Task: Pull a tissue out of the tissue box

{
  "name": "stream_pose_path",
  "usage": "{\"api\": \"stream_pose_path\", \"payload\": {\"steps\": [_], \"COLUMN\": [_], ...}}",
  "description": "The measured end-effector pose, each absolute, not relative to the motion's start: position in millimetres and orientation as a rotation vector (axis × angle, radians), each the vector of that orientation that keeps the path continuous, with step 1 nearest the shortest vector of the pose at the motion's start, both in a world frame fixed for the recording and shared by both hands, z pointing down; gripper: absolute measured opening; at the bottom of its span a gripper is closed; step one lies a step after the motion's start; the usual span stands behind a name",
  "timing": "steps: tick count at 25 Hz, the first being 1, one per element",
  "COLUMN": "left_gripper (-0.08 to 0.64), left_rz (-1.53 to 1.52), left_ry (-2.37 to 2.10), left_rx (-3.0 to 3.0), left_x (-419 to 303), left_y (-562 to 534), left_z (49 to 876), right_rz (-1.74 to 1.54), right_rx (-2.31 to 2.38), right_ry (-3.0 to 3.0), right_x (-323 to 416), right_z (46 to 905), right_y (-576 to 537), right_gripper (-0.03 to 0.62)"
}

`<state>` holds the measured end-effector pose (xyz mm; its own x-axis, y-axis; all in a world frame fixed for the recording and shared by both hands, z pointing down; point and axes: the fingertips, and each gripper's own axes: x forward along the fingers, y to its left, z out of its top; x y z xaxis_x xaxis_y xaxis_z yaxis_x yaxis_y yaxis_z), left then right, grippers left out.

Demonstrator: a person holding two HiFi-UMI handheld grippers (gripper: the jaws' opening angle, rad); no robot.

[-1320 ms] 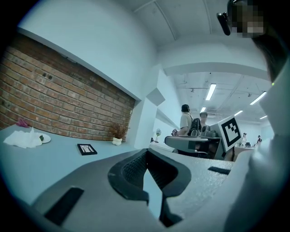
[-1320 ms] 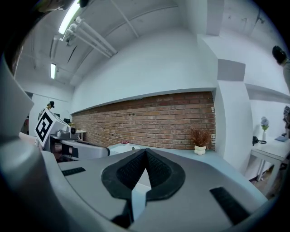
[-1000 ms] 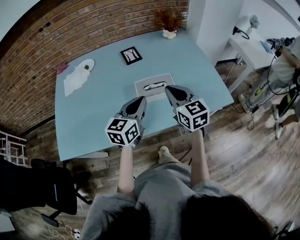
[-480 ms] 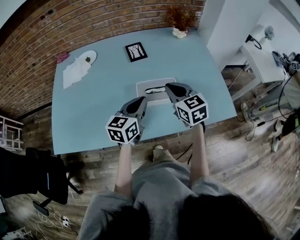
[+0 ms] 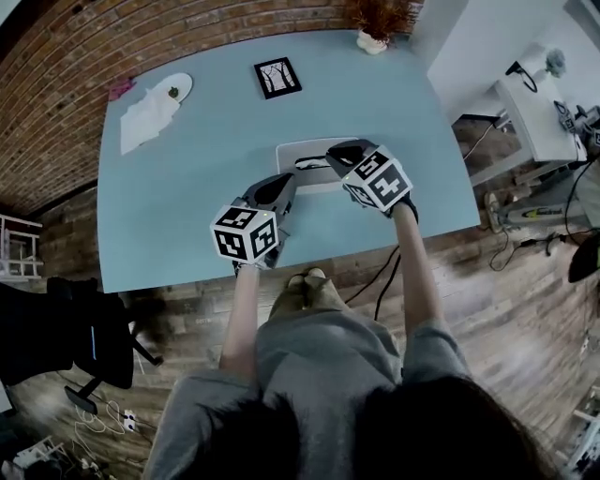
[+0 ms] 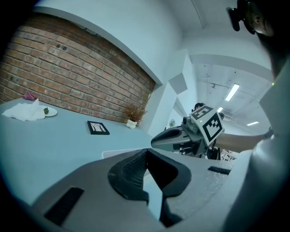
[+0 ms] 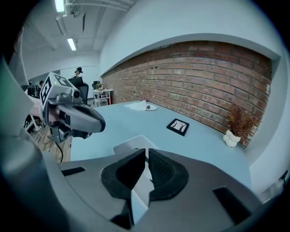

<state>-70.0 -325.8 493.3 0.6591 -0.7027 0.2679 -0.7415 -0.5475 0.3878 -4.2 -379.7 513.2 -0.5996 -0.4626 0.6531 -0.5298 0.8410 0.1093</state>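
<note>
The tissue box is a flat white box with a dark slot on top, lying on the light blue table near its front edge. My right gripper hovers over the box's right half, jaws shut and empty. In the right gripper view the box shows just beyond the closed jaws of that gripper. My left gripper is shut too, its tip at the box's front left corner. In the left gripper view, the left gripper points past the box's edge toward the right gripper.
A framed picture lies behind the box. A crumpled white napkin and a small plate sit at the far left, a potted dry plant at the far right corner. A brick wall borders the table; a black chair stands left.
My right gripper has moved forward from the table's front edge to above the tissue box. The left gripper has crept closer to the box. Both stay shut.
</note>
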Motion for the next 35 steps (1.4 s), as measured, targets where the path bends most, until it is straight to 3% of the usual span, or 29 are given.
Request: {"api": "stream_pose_path", "payload": {"steps": [19,22,27,35], "left_gripper": [0.003,0.003,0.003,0.003], "left_rz": [0.177,0.18,0.183,0.186], "left_ry": [-1.087,-1.087,-1.091,-1.099], "left_rx": [2.33,2.323,2.32,2.329], "left_x": [-67.0,-65.8,-66.0,-70.6], "left_y": [-334.8,-334.6,-333.3,-331.3], "left_z": [534.7,537.7,537.0,533.5], "right_rz": [0.108,0.107,0.069,0.039], "right_rx": [0.424,0.414,0.409,0.414], "right_ry": [-2.116,-2.096,-2.082,-2.093], "right_x": [-22.9,-24.6,-26.3,-29.4], "right_z": [581.0,586.4,586.4,575.0], "right_y": [-385.1,-386.9,-388.3,-388.7], "right_gripper": [0.078,0.073,0.009,0.003]}}
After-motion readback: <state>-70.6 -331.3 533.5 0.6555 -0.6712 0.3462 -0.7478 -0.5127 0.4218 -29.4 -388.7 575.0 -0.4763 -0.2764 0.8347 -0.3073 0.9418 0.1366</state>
